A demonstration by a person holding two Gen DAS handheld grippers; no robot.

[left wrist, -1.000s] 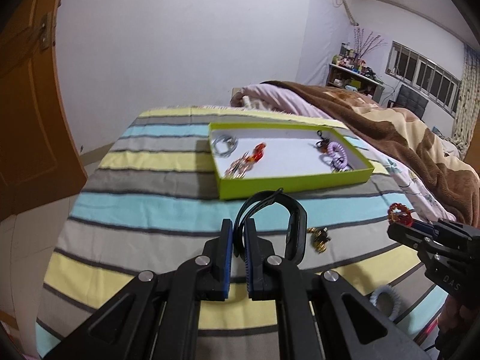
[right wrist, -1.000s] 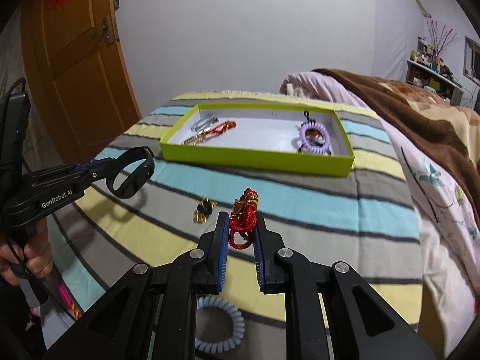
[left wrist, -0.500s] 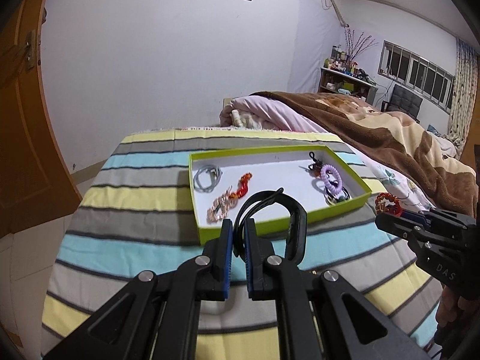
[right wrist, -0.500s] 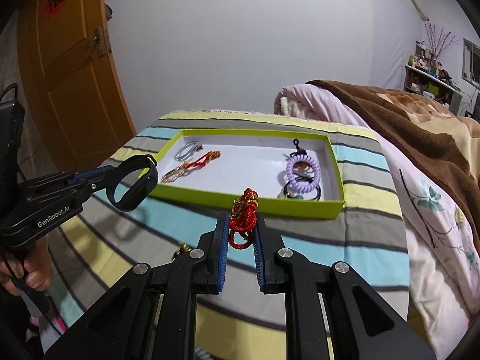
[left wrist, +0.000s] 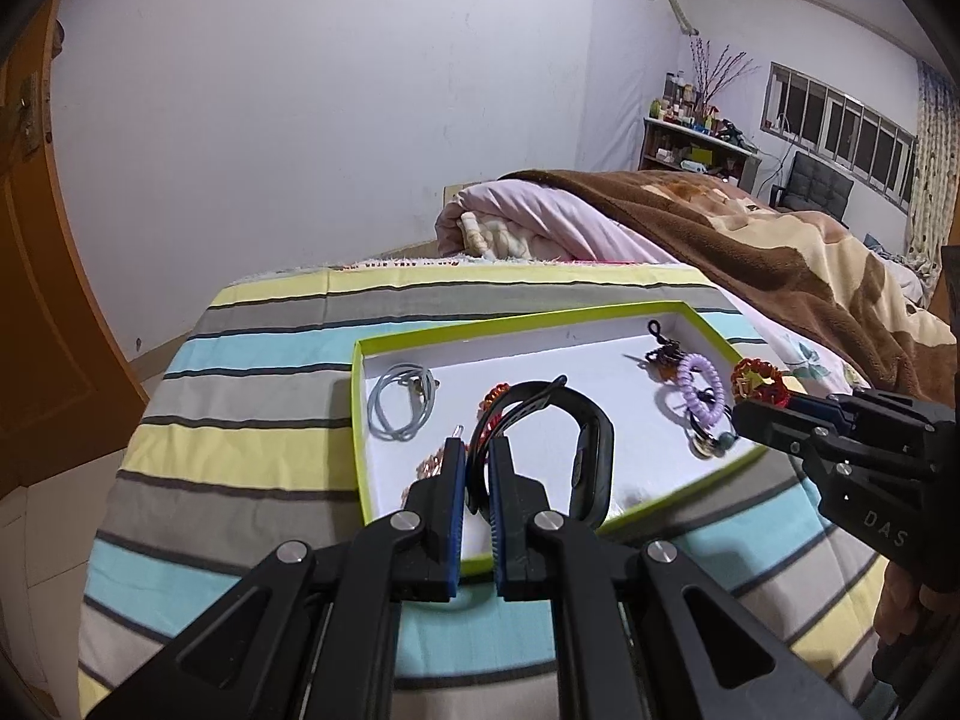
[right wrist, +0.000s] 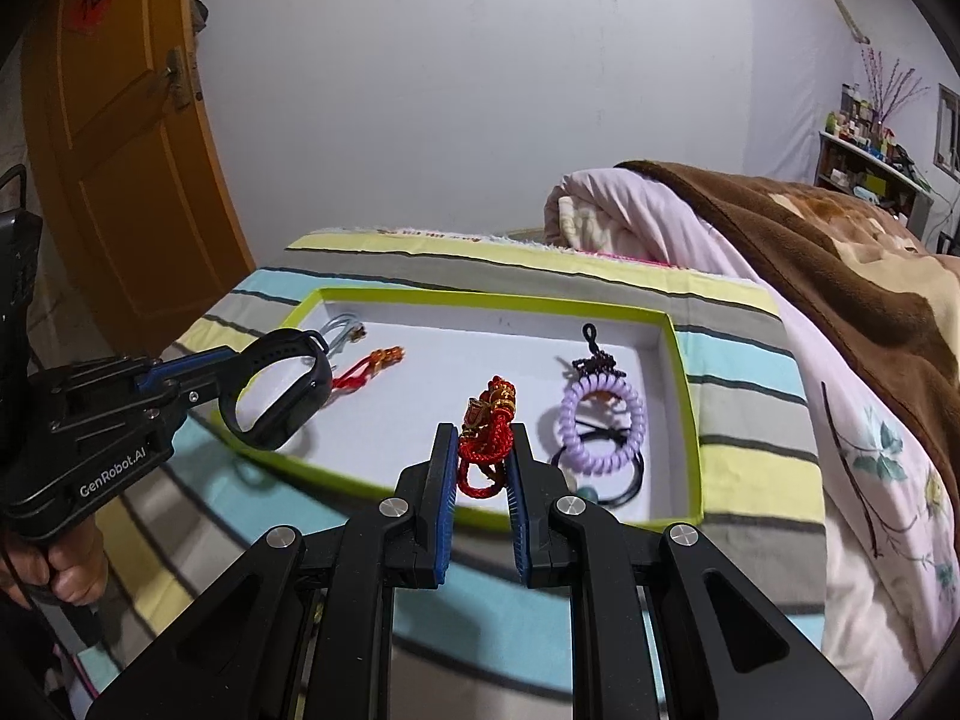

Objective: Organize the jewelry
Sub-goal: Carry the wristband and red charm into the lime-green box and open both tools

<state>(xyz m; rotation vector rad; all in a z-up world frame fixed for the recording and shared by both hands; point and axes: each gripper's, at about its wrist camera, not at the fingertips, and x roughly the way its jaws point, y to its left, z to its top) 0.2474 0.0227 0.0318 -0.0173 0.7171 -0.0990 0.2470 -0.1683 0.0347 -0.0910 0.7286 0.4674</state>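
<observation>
Presently, both pieces were carried over the tray, neither yet released. Nearest: left gripper [left wrist: 477, 453], jaws clamped on the strap of a black wristband [left wrist: 591, 450], hung above the near-left part of the green tray [left wrist: 480, 327]. Right gripper [right wrist: 482, 444], pinching a red knotted cord charm [right wrist: 487, 429], was poised over the tray's near middle. Next move, by judgement: lower each, part the jaws over bare white floor. Farther in lay a grey cord loop [left wrist: 399, 399] and a purple coil band [right wrist: 603, 420]. Only the right view showed the hand [right wrist: 63, 567] on the left gripper's handle; only the left showed the window [left wrist: 840, 135].
</observation>
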